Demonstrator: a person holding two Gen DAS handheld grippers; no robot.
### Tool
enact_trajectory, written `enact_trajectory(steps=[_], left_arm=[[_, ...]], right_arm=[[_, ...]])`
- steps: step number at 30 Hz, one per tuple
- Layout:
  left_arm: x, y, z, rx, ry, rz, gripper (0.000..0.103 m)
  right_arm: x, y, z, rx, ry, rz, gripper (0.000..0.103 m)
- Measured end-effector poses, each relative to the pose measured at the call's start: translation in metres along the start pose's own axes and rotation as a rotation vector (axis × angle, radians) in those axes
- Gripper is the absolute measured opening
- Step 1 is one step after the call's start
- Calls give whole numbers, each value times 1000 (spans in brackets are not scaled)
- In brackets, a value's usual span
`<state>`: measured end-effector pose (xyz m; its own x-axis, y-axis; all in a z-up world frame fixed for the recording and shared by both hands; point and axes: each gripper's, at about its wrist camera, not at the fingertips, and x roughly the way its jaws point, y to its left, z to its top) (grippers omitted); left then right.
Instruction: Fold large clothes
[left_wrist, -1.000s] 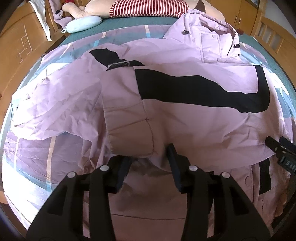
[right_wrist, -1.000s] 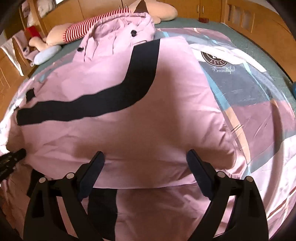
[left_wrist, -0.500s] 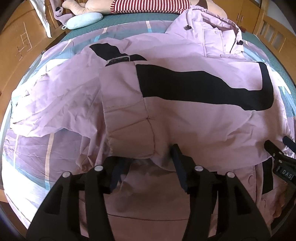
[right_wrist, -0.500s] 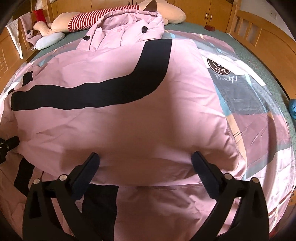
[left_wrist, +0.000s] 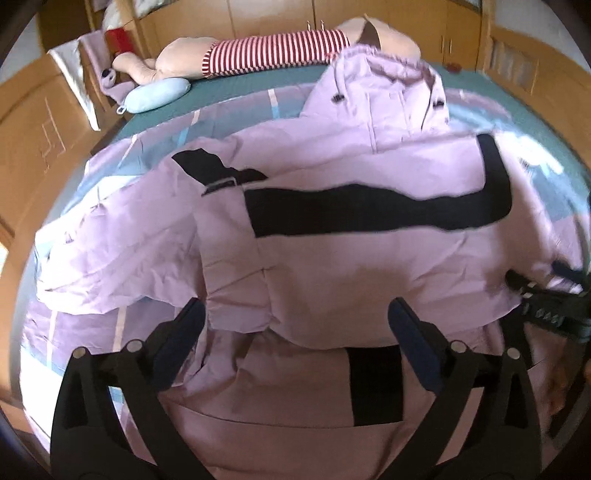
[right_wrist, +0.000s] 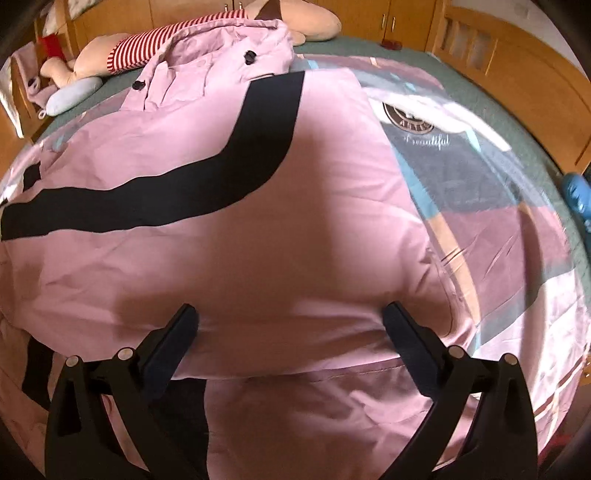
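A large lilac jacket (left_wrist: 369, 258) with a black band lies spread on the bed, hood at the far end. Its folded sleeve (left_wrist: 236, 280) rests across the body, cuff near me. My left gripper (left_wrist: 295, 325) hovers over the jacket's folded edge with its jaws opening wide; cloth lies under the gap and neither pad touches it. In the right wrist view the same jacket (right_wrist: 240, 240) fills the frame, folded edge toward me. My right gripper (right_wrist: 290, 325) stands open just above that edge, holding nothing. Its tip (left_wrist: 546, 302) shows at the right of the left wrist view.
The bed's patchwork duvet cover (right_wrist: 498, 229) lies bare to the right of the jacket. A big plush toy in a red-striped shirt (left_wrist: 273, 51) and a pale blue cushion (left_wrist: 159, 94) sit at the far end. Wooden bed rails (right_wrist: 517, 74) and cupboards surround the bed.
My left gripper has let go of the sleeve cuff, spread its jaws wide and lifted back a little. The right gripper's jaws widened slightly and stayed in place.
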<state>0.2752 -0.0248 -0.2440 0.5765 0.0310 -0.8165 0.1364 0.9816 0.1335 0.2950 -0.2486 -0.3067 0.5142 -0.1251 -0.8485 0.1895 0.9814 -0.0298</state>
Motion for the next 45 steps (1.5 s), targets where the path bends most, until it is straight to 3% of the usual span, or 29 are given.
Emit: enact_trajectory(steps=[4,9,13,16,19,22,24,28,45], left_arm=[[26,-6,-4,50,79,83,100],[34,0,-5,12,123,53,101],[38,2,-7,-13,144,15,101],[39,0,-7,-7,145,11,101],[39,-3,-8,6,141,27,101],[38,-4,-9,6,144,29,101],[39,-4,-9,2,148,26,101],[40,-5,-9,5,151,28,101],[42,-8,-11,16,152,41,101]], right_arm=[[1,-1,0,6,3,10,102],[0,-9,0,-6,16,-20,102],[-1,-29,4,78,12,-150,102],[2,-39,5,124,26,-116,102],[-12,-31,5,95,-46,-160,102],[-31,-21,5,52,-150,-123,102],[-28,-12,5,14,-133,-104,102],[-2,-9,1,6,-6,-80,102],[0,-9,1,14,-7,-80,102]])
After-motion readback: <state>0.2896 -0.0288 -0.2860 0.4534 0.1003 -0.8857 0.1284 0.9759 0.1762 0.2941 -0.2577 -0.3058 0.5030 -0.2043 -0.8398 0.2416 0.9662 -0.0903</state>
